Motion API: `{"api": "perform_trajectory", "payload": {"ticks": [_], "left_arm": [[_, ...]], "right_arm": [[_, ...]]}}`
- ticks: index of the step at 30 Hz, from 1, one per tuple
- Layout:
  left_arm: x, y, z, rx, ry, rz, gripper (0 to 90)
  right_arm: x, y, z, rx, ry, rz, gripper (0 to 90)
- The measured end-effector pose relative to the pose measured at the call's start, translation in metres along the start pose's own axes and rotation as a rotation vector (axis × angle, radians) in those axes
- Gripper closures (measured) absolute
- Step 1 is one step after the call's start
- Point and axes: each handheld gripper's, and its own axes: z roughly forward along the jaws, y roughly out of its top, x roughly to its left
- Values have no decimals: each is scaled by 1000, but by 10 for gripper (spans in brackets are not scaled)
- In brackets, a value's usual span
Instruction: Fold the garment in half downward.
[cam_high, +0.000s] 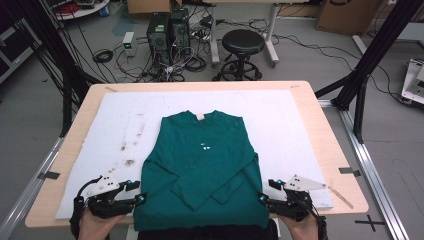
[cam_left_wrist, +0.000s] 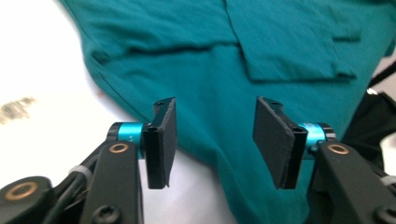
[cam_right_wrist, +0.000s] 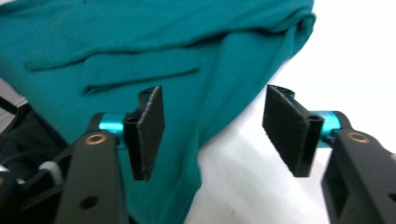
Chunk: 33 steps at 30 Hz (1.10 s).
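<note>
Lying flat on the white mat (cam_high: 280, 107) with both sleeves folded across its front, the green sweater (cam_high: 202, 160) is reaching down to the near table edge. Hovering at its two bottom corners, the left gripper (cam_high: 134, 192) and right gripper (cam_high: 265, 191) are both spread wide, pinching nothing. If either is closing beside the hem (cam_left_wrist: 219, 163) rather than over it, that corner is likely slipping free and the fold is skewing.

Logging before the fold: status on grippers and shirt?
Left gripper open at the shirt's bottom-left corner. Right gripper open at the bottom-right corner. Shirt flat, sleeves folded in. Nothing in the way.
</note>
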Motion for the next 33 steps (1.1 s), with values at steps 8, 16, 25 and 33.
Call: {"api": "perform_trajectory", "payload": {"ticks": [8, 16, 25, 33], "left_arm": [[20, 17, 13, -14, 0, -30, 425], [44, 37, 28, -35, 23, -42, 369], [65, 65, 40, 8, 47, -21, 401], [77, 81, 59, 7, 66, -2, 400]], "right_arm": [[-13, 18, 19, -6, -20, 13, 298], [-24, 39, 45, 32, -30, -14, 216], [-39, 59, 55, 9, -98, -64, 217], [-58, 63, 65, 14, -144, -45, 238]]}}
